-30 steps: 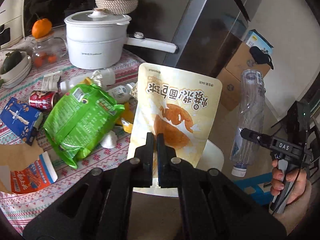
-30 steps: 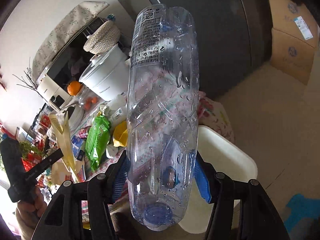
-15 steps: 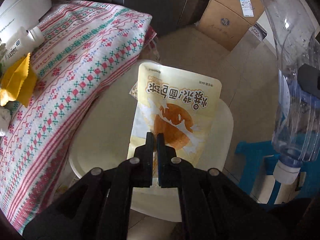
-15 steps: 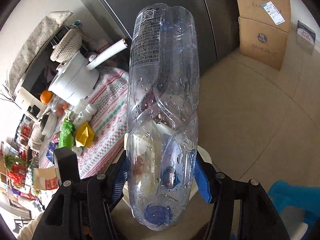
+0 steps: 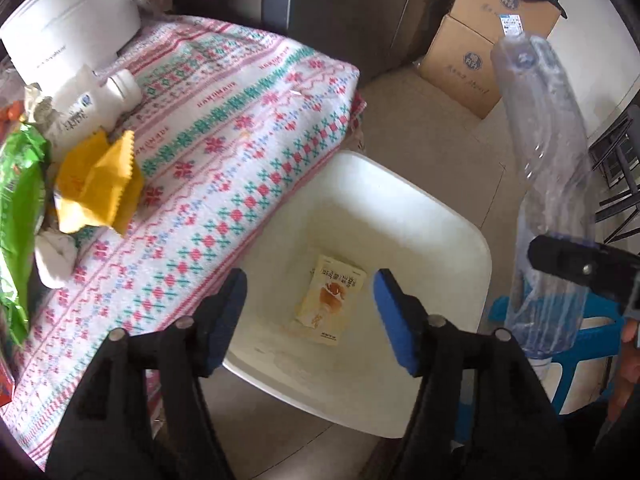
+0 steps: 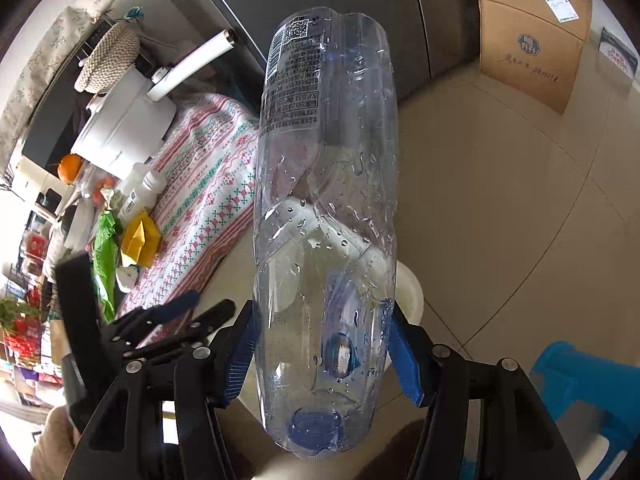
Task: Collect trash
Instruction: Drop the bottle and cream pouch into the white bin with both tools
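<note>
My left gripper [image 5: 310, 312] is open and empty above the white trash bin [image 5: 472, 264]. The yellow snack pouch [image 5: 330, 304] lies on the bin's floor. My right gripper [image 6: 320, 340] is shut on a clear plastic bottle [image 6: 324, 200], cap end toward the camera, held over the bin's rim [image 6: 412, 292]; the bottle also shows in the left wrist view [image 5: 548, 184] to the right of the bin. On the patterned tablecloth [image 5: 224, 128] lie a yellow wrapper [image 5: 96, 188], a green bag [image 5: 20, 200], a white bottle [image 5: 96, 100] and crumpled tissue [image 5: 56, 256].
A white pot [image 5: 68, 28] stands at the table's back. Cardboard boxes [image 5: 480, 40] sit on the floor by the dark fridge [image 5: 340, 12]. A blue stool [image 6: 580, 400] stands right of the bin. The floor around is tiled.
My left gripper has opened and let go of the yellow pouch, which has dropped to the bin's floor. The right gripper with the bottle has moved nearer over the bin.
</note>
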`<state>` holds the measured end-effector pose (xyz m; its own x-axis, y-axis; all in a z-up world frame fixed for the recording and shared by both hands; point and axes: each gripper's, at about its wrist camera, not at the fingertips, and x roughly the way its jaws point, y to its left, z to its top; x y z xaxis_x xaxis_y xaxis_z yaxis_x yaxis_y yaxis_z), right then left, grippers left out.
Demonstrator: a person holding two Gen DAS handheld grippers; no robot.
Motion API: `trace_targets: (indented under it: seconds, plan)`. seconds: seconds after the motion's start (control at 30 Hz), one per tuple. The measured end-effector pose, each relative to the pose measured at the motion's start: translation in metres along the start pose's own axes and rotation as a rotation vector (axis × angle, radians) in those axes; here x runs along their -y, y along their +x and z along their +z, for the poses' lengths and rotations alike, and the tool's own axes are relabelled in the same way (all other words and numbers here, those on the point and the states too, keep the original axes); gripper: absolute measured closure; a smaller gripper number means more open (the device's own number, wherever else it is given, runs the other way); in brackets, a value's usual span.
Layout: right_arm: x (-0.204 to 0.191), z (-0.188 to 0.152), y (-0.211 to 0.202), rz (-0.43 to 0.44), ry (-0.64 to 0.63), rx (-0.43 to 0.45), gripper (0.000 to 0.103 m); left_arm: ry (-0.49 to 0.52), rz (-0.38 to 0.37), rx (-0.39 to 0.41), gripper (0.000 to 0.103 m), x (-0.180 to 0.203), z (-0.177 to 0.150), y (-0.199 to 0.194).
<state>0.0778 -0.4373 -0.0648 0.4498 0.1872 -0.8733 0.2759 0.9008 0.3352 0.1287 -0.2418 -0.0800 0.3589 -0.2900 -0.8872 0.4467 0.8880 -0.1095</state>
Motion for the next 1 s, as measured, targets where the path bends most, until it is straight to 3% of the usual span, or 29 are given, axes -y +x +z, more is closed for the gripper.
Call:
trace_targets:
  seconds: [0.17, 0.3, 0.4, 0.53, 0.73, 0.9, 1.0]
  plan:
    - [-0.016, -0.008, 0.038, 0.007, -0.021, -0.102, 0.041, -0.047, 0.026, 0.105, 0.02, -0.029, -0.003, -0.049]
    - [-0.033, -0.019, 0.075, 0.075, -0.018, -0.222, 0.041, -0.089, 0.039, 0.133, 0.016, -0.062, 0.005, -0.067]
    - [-0.042, -0.025, 0.1, 0.047, -0.021, -0.276, 0.041, -0.115, 0.055, 0.127, 0.016, -0.085, 0.006, -0.073]
    - [-0.049, -0.024, 0.125, -0.011, -0.045, -0.279, 0.041, -0.136, 0.081, 0.123, 0.016, -0.111, 0.003, -0.073]
    - [-0.045, -0.027, 0.151, -0.086, -0.052, -0.32, 0.041, -0.189, 0.055, 0.145, 0.016, -0.127, -0.011, -0.083]
    - [-0.051, -0.03, 0.161, -0.077, -0.047, -0.363, 0.039, -0.204, 0.068, 0.17, 0.015, -0.135, -0.016, -0.092]
    - [-0.051, -0.029, 0.158, -0.05, -0.015, -0.369, 0.025, -0.238, 0.07, 0.176, 0.014, -0.145, -0.019, -0.097]
